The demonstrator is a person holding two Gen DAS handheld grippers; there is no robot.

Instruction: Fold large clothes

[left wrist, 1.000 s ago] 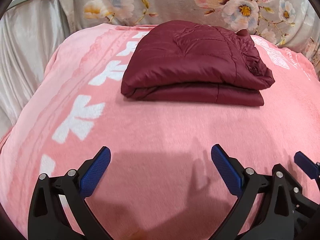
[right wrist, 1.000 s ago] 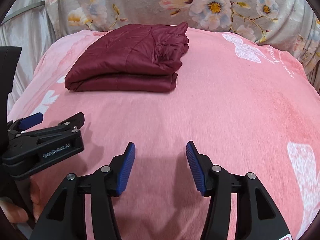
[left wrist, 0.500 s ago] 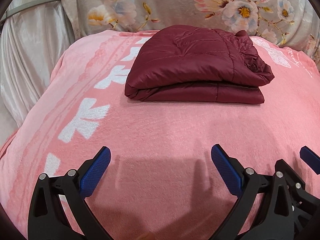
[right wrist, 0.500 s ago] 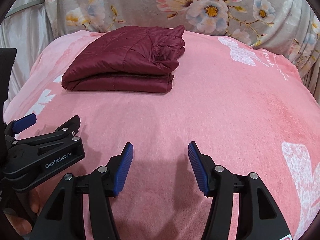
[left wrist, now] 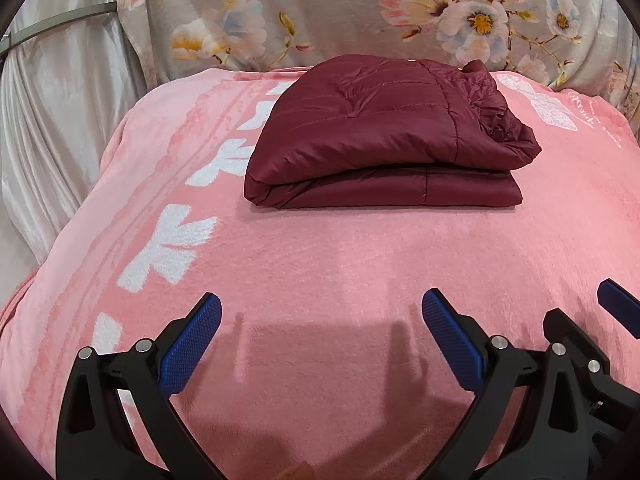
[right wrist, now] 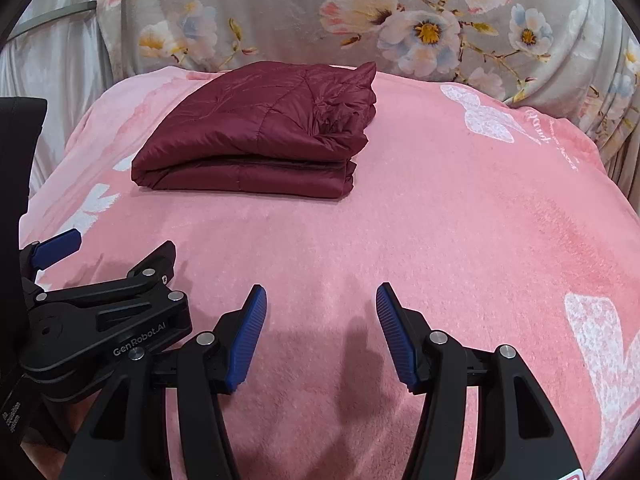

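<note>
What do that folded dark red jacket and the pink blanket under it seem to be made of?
The jacket looks like thin, slightly shiny synthetic shell, probably nylon or polyester, with stitched quilting lines and puffy fill. The blanket looks like soft matte fleece, judging by its fuzzy nap.

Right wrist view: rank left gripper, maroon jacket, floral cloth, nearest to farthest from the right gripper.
1. left gripper: just beside the right gripper, at the near left.
2. maroon jacket: folded on the pink blanket, ahead and left.
3. floral cloth: backdrop beyond the blanket's far edge.
</note>
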